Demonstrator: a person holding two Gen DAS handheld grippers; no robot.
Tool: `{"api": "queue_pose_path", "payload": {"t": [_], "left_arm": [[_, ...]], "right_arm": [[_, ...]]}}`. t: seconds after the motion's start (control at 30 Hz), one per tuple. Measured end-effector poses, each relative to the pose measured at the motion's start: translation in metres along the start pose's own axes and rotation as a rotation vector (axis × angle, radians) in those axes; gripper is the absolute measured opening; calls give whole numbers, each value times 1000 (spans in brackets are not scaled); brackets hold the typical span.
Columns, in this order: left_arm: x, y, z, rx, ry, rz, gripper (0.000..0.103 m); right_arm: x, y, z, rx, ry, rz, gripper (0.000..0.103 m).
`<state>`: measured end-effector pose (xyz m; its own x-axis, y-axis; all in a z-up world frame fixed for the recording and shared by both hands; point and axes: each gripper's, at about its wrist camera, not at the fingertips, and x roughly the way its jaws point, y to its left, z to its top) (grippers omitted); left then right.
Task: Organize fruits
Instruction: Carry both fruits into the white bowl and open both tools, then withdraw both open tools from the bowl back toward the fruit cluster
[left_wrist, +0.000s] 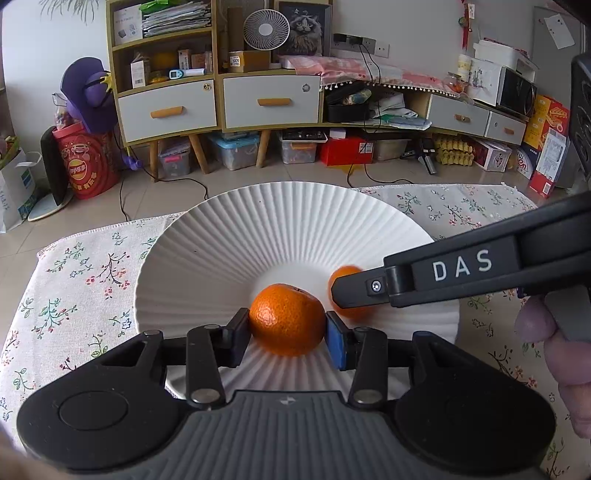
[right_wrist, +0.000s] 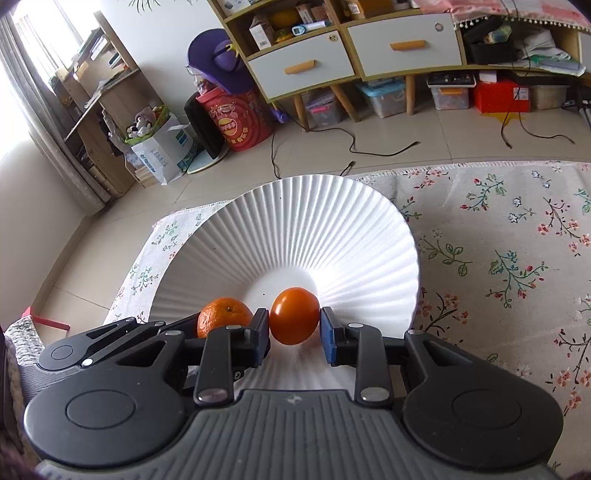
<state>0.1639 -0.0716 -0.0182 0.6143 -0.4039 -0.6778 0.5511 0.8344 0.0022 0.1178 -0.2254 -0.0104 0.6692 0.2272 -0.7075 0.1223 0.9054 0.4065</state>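
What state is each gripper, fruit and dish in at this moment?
Left gripper: shut on the mandarin.
Mandarin: held over the plate.
Right gripper: around the smooth orange fruit, right pad slightly apart.
Smooth orange fruit: between the pads.
White ribbed plate: upright on the floral cloth.

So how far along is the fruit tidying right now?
Nearly there, it seems. Both fruits are over the white plate. The left tool grips the dimpled mandarin; the right tool brackets the smooth orange fruit, with a slight gap on one side. What's left is letting go. No other fruit shows on the floral cloth.
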Motion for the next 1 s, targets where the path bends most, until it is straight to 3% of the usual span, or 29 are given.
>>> {"api": "queue_pose_path", "payload": {"t": [0.13, 0.3, 0.43, 0.57, 0.73, 1.0], "left_arm": [[-6, -1, 3, 4, -4, 1, 47], [-16, -2, 5, -8, 5, -2, 70], [-28, -4, 6, -3, 6, 0, 76], [-42, -5, 6, -5, 0, 14, 87], [-58, -3, 3, -21, 10, 27, 98], [-73, 4, -18, -17, 60, 47, 98]], "right_arm": [[-8, 1, 1, 6, -15, -13, 38], [-20, 2, -2, 8, -33, -41, 56], [-33, 4, -3, 3, -50, -59, 64], [-45, 8, -4, -4, -71, -80, 80], [-61, 10, -11, -20, -73, -83, 86], [-79, 12, -28, -122, -73, -89, 95]]}}
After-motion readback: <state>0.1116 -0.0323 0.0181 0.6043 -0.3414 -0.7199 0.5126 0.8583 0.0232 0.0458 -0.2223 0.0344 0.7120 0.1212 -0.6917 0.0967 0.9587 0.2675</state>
